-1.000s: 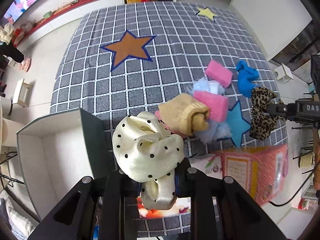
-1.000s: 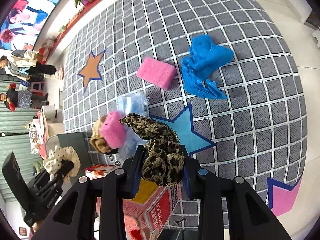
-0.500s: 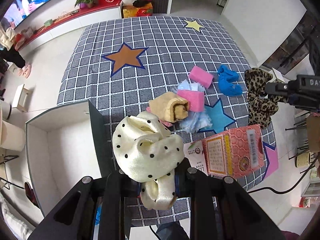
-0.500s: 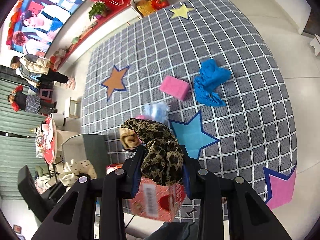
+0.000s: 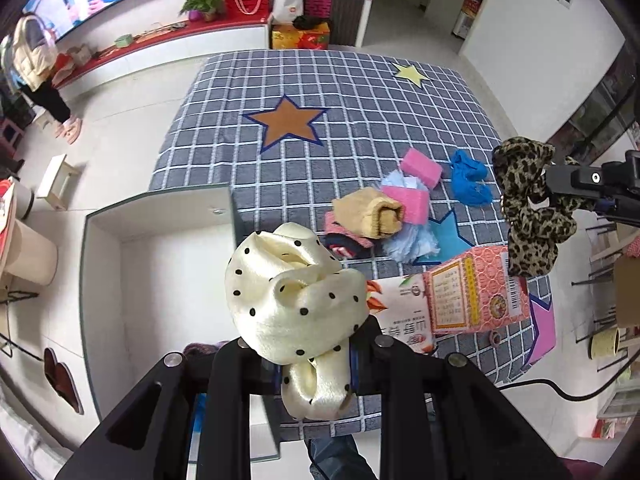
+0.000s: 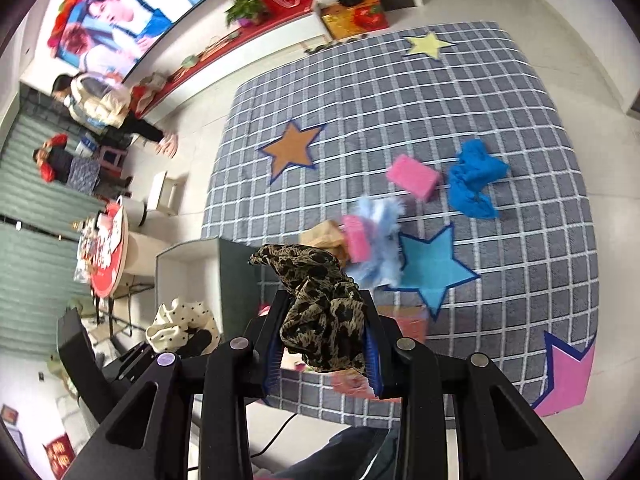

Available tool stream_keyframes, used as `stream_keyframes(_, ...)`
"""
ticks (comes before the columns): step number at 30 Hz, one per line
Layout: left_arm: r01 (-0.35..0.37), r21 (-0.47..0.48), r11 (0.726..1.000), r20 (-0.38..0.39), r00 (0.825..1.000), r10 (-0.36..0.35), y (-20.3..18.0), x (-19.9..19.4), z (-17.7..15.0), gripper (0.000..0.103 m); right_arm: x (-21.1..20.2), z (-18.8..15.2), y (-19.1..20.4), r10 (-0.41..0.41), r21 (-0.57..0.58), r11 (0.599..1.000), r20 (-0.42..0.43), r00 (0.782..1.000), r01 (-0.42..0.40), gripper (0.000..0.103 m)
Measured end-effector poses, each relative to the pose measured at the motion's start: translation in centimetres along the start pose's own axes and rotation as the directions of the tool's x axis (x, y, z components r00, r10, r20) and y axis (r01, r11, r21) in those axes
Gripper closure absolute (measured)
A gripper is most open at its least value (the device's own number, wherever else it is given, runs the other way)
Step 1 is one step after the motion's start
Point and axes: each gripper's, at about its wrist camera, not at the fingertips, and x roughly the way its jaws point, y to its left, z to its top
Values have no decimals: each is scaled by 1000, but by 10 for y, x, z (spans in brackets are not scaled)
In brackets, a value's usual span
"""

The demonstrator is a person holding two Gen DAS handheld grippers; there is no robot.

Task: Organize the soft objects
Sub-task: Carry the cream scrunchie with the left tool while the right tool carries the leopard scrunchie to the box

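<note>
white box (image 5: 100, 264) sits at left beside the checked rug (image 5: 360, 92). left gripper (image 5: 316, 364) clamps a cream dotted scrunchie (image 5: 292, 296) above the box edge; right gripper (image 6: 324, 344) clamps a leopard scrunchie (image 6: 320, 300) above the rug, where other soft items lie piled

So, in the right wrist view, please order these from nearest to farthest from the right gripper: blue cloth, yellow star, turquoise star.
From the right gripper:
1. Turquoise star, just ahead, right.
2. Blue cloth, farther, right.
3. Yellow star, far edge of the rug.

Glossy satin cream scrunchie (image 5: 296, 300), matt leopard-print cloth scrunchie (image 6: 324, 312), fluffy checked rug (image 5: 340, 92), porous pink sponge (image 5: 421, 166).
</note>
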Motion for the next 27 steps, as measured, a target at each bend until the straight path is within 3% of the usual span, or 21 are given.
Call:
stream_keyframes(12, -54, -138, 989, 23, 998, 58, 61, -22, -27, 78, 30, -13, 88, 63, -155, 985, -73, 995, -74, 68)
stream_keyframes(27, -113, -297, 948, 10, 993, 122, 132, -32, -59, 78, 80, -24, 186, 88, -333, 931, -188, 978, -147, 68)
